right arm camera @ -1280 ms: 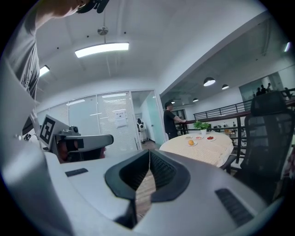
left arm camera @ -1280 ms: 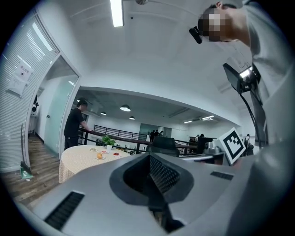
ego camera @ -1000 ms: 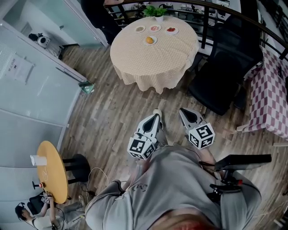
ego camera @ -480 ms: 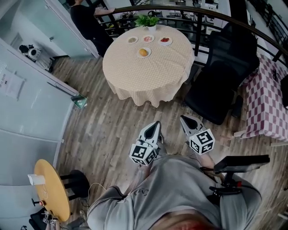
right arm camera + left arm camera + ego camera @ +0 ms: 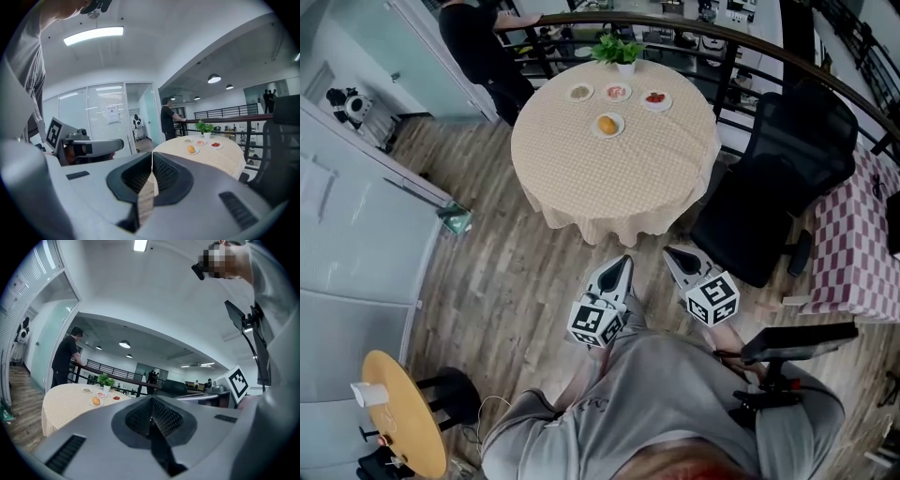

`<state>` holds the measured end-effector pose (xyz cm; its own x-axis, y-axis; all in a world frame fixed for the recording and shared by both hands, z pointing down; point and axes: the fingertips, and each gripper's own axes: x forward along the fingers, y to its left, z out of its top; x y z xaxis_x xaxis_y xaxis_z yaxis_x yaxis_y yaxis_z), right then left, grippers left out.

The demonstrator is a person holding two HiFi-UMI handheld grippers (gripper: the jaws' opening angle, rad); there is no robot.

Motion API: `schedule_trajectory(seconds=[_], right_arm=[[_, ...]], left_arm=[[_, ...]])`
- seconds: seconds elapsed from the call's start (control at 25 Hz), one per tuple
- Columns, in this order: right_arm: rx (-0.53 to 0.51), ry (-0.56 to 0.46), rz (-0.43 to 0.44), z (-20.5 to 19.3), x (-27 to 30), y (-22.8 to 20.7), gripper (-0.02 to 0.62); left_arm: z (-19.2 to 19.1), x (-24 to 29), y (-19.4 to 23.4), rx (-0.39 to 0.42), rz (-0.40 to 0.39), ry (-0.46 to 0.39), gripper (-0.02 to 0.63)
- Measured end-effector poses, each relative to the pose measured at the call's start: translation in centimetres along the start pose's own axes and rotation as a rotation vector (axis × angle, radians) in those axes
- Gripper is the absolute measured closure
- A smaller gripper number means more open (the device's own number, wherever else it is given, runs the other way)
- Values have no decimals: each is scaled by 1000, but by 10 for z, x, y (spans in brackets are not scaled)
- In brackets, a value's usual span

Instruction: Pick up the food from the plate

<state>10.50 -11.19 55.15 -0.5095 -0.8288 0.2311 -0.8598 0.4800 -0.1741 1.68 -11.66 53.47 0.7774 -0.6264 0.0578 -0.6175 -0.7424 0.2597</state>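
The left gripper (image 5: pixel 623 263) was clenched on nothing, its dark ribbed pads pressed flat together, and the right gripper (image 5: pixel 671 252) was likewise closed and empty (its tips met in a thin line). Both pale grey, wedge-shaped claws were held low before the person's grey shirt (image 5: pixel 666 403), side by side and slightly apart, noses pointing forward over the wood-plank floor (image 5: pixel 516 272). Well ahead of them stood a round table (image 5: pixel 619 187) draped in a cream checked cloth that hung in soft folds. On it, toward the near side of a group of small dishes, lay the food (image 5: pixel 607 124), a rounded orange-yellow lump, smooth-looking, on a small white plate (image 5: pixel 620 130). A leafy potted plant (image 5: pixel 619 49) stood at the table's far edge, and a black office chair (image 5: pixel 778 187) stood beside the table.
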Motion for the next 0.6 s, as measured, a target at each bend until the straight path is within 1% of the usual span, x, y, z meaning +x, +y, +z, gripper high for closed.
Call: schedule_trajectory(seconds=[0.32, 0.52, 0.6], right_arm=[[-20, -36, 5, 67, 110, -12, 580], [-26, -19, -12, 95, 157, -25, 580], [-25, -20, -22, 103, 171, -32, 580]], left_arm=[[43, 43, 102, 4, -23, -11, 597], [80, 69, 153, 12, -39, -39, 595], [88, 78, 168, 14, -47, -43, 596]])
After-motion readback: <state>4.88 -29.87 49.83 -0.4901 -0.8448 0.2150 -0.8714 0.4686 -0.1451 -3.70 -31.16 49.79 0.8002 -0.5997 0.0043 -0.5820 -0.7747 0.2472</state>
